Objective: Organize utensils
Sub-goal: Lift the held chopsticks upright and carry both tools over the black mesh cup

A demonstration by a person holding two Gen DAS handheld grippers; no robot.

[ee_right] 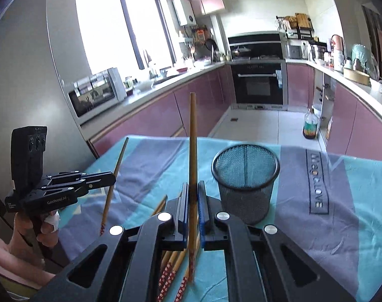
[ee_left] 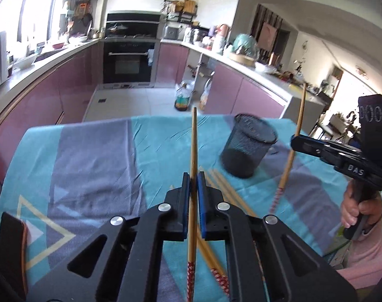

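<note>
My left gripper (ee_left: 193,176) is shut on a wooden chopstick (ee_left: 194,146) with a red patterned end, held upright above the table. My right gripper (ee_right: 193,186) is shut on another chopstick (ee_right: 193,138), also upright. Each gripper shows in the other's view: the right gripper (ee_left: 295,139) at the right edge, the left gripper (ee_right: 112,176) at the left. A black mesh cup (ee_right: 245,181) stands on the cloth just right of my right gripper; it also shows in the left wrist view (ee_left: 248,146). It looks empty. Several loose chopsticks (ee_right: 173,269) lie on the cloth below both grippers.
The table carries a teal and grey cloth (ee_right: 316,201). A dark object (ee_left: 12,246) lies at the table's left edge. Pink kitchen cabinets (ee_right: 165,110) and an oven (ee_right: 258,83) stand beyond. Bottles (ee_left: 182,98) stand on the floor past the table.
</note>
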